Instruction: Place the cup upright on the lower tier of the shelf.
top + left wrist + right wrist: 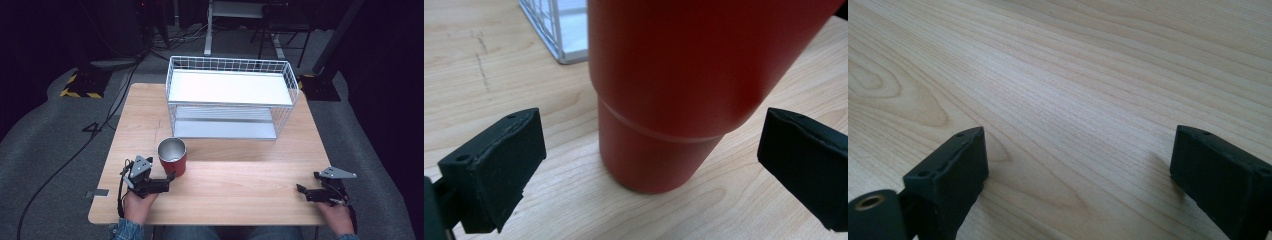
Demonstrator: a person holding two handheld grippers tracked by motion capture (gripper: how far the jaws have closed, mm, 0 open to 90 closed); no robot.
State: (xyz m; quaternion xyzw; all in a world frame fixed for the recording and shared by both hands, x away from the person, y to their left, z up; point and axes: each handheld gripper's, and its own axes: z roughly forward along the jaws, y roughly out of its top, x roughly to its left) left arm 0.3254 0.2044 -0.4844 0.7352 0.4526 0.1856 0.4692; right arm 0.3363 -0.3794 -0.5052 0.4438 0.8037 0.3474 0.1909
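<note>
Now the left gripper (651, 165) gapes wide around the red cup (684, 85) without touching it, while the right gripper (1078, 175), equally spread, holds nothing above the table (1058, 75).

The cup (172, 155) stands on the table (240, 185), at 7 o'clock from the rack (230, 98). The left gripper (169, 180) sits at the cup's 6 o'clock. The right gripper (301, 190) lies well apart at 4 o'clock.
</note>
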